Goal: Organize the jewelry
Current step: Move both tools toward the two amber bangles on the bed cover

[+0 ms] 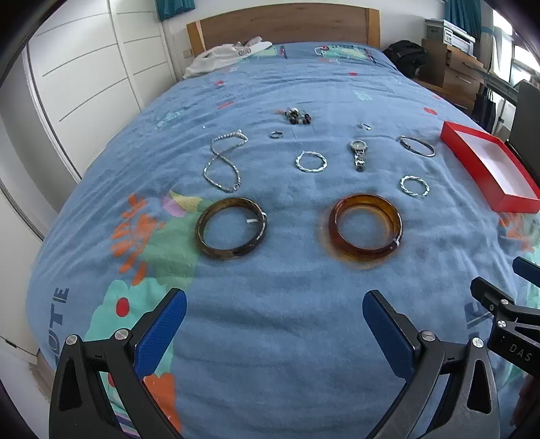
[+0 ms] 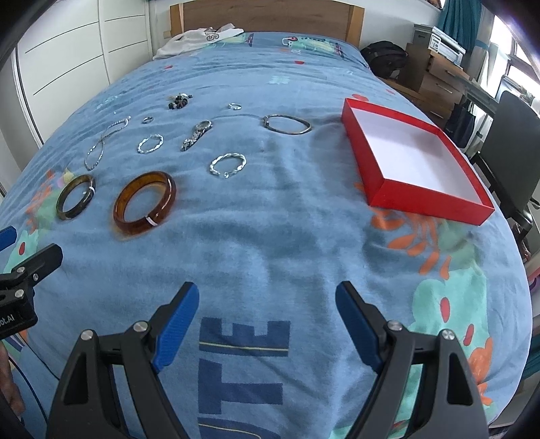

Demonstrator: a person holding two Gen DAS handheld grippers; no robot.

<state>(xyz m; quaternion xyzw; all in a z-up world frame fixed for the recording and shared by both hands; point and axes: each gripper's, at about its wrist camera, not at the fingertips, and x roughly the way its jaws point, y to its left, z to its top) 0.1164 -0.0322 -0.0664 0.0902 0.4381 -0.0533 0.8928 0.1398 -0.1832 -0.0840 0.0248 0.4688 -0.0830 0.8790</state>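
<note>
Jewelry lies spread on a blue bedspread (image 1: 270, 304). An amber bangle (image 1: 365, 225) (image 2: 144, 202) and a dark olive bangle (image 1: 231, 228) (image 2: 75, 197) lie nearest. Behind them are a silver chain necklace (image 1: 222, 162), two twisted silver bracelets (image 1: 311, 161) (image 1: 414, 186), a watch (image 1: 358, 154), a thin bangle (image 1: 417, 146), small rings and a bead cluster (image 1: 297, 115). An empty red box (image 2: 415, 158) (image 1: 492, 165) sits at the right. My left gripper (image 1: 274, 324) is open above the bedspread, short of the bangles. My right gripper (image 2: 266, 320) is open and empty, nearer the front edge.
A wooden headboard (image 1: 283, 23) and a white garment (image 1: 222, 57) are at the far end. White wardrobe doors (image 1: 84, 67) stand on the left. A black chair (image 2: 513, 152), drawers and a dark bag (image 2: 384, 55) are on the right of the bed.
</note>
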